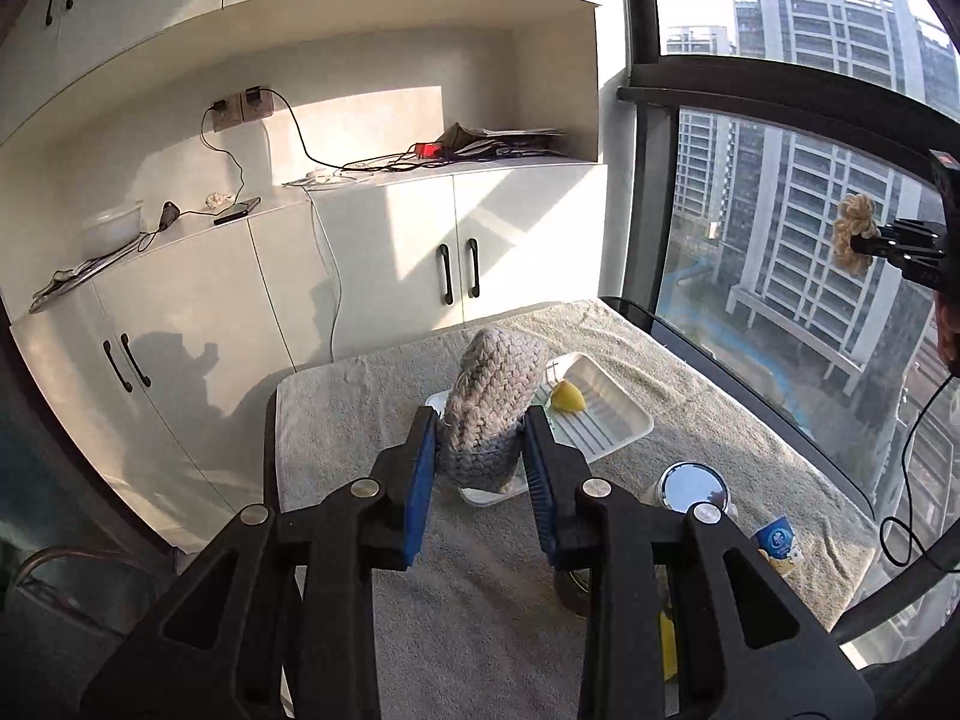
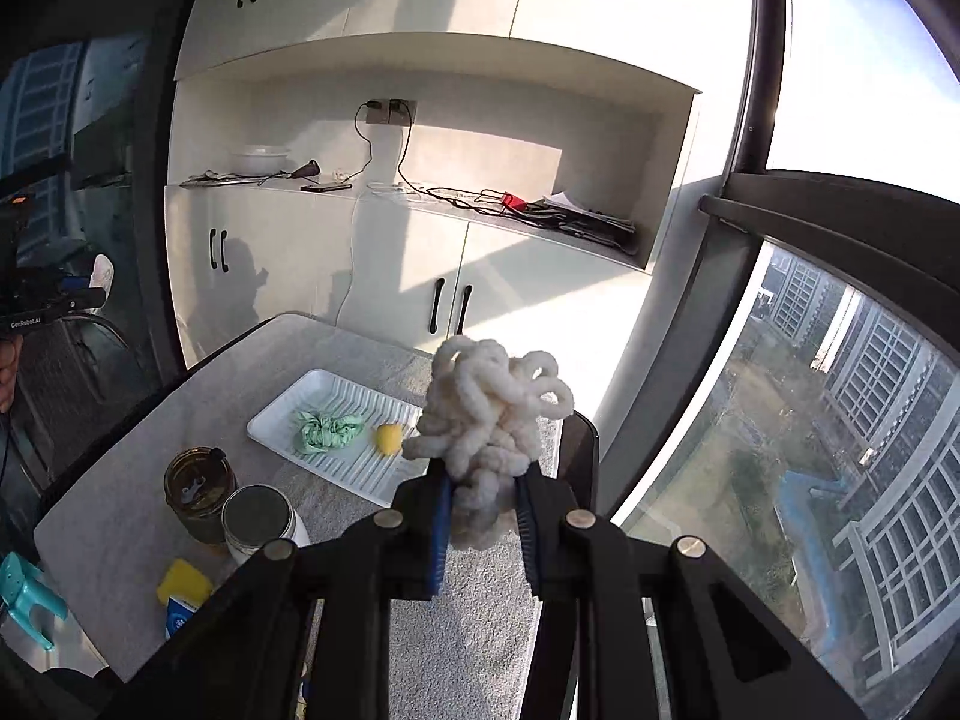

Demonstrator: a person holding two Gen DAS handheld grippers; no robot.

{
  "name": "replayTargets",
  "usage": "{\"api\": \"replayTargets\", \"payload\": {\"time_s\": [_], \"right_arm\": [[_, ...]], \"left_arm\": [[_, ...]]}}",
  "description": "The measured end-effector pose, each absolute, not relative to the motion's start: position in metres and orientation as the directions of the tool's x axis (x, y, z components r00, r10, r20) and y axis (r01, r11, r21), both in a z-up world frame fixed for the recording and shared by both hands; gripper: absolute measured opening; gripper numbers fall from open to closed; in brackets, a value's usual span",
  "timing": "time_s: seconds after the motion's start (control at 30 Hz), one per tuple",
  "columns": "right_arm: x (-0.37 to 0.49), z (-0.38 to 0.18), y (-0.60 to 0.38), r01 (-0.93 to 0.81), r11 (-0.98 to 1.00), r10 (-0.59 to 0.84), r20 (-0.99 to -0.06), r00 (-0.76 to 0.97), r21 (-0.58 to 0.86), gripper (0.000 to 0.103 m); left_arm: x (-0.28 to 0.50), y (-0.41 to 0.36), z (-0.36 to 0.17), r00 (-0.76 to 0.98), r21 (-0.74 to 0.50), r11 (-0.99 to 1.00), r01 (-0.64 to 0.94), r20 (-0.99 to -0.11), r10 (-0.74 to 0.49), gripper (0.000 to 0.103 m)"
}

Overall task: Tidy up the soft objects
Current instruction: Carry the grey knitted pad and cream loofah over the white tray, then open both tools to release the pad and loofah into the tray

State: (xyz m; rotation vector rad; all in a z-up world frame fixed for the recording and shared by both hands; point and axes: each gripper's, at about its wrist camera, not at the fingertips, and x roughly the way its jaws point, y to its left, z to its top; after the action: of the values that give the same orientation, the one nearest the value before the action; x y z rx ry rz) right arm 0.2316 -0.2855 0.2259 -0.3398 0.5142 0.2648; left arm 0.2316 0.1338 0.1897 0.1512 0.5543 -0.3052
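My left gripper [image 1: 480, 427] is shut on a grey knitted piece [image 1: 495, 399], held high above the towel-covered table [image 1: 384, 420]. My right gripper [image 2: 480, 477] is shut on a cream bundle of chunky looped yarn [image 2: 489, 408], also lifted well above the table. The same cream bundle [image 1: 852, 231] shows at the right of the left wrist view, in front of the window. Below lies a white ridged tray [image 2: 288, 414] holding a green tangled piece [image 2: 327, 432] and a small yellow piece [image 2: 388, 438]. The yellow piece [image 1: 567, 399] sits on the tray [image 1: 612, 414] in the left view too.
On the near part of the table stand a brown jar [image 2: 198, 495], a metal-lidded jar [image 2: 261, 519], a yellow sponge [image 2: 183, 582] and a blue-labelled cup [image 1: 777, 543]. White cabinets [image 1: 390, 240] with a cluttered shelf stand behind the table. A large window [image 1: 780, 210] runs along the right.
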Motion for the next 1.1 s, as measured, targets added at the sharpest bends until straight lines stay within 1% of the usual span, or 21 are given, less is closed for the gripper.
{"api": "replayTargets", "payload": {"time_s": [0.1, 0.17, 0.23, 0.33, 0.4, 0.5, 0.7, 0.8, 0.97, 1.1], "right_arm": [[0.275, 0.239, -0.278, -0.344, 0.899, 0.156, -0.537, 0.829, -0.271, 0.021], [0.307, 0.235, -0.268, -0.356, 0.885, 0.140, -0.558, 0.818, -0.299, 0.021], [0.342, 0.221, -0.257, -0.392, 0.872, 0.152, -0.602, 0.784, -0.291, 0.021], [0.387, 0.183, -0.236, -0.453, 0.844, 0.160, -0.671, 0.724, -0.287, 0.021], [0.410, 0.154, -0.222, -0.501, 0.822, 0.176, -0.715, 0.677, -0.273, 0.021], [0.442, 0.097, -0.195, -0.555, 0.796, 0.175, -0.787, 0.591, -0.240, 0.021], [0.463, 0.003, -0.151, -0.649, 0.732, 0.156, -0.876, 0.456, -0.207, 0.021], [0.464, -0.027, -0.139, -0.677, 0.711, 0.146, -0.901, 0.409, -0.192, 0.021], [0.468, -0.053, -0.130, -0.688, 0.703, 0.119, -0.922, 0.367, -0.183, 0.021], [0.469, -0.064, -0.127, -0.684, 0.705, 0.103, -0.928, 0.359, -0.187, 0.025]], "left_arm": [[0.275, 0.126, 0.187, 0.795, 0.105, 0.942, 0.319, -0.571, -0.206, 0.027], [0.304, 0.121, 0.178, 0.773, 0.103, 0.940, 0.326, -0.601, -0.203, 0.027], [0.332, 0.113, 0.162, 0.744, 0.094, 0.938, 0.333, -0.638, -0.200, 0.027], [0.373, 0.101, 0.130, 0.686, 0.077, 0.935, 0.347, -0.700, -0.197, 0.027], [0.394, 0.094, 0.104, 0.630, 0.015, 0.931, 0.365, -0.740, -0.235, 0.027], [0.421, 0.083, 0.066, 0.573, -0.021, 0.931, 0.365, -0.783, -0.242, 0.027], [0.451, 0.082, 0.002, 0.500, -0.038, 0.947, 0.320, -0.842, -0.202, 0.027], [0.464, 0.085, -0.018, 0.479, -0.086, 0.951, 0.296, -0.848, -0.226, 0.027], [0.478, 0.083, -0.042, 0.448, -0.100, 0.955, 0.278, -0.866, -0.221, 0.028], [0.483, 0.086, -0.057, 0.429, -0.125, 0.959, 0.255, -0.874, -0.228, 0.029]]}}
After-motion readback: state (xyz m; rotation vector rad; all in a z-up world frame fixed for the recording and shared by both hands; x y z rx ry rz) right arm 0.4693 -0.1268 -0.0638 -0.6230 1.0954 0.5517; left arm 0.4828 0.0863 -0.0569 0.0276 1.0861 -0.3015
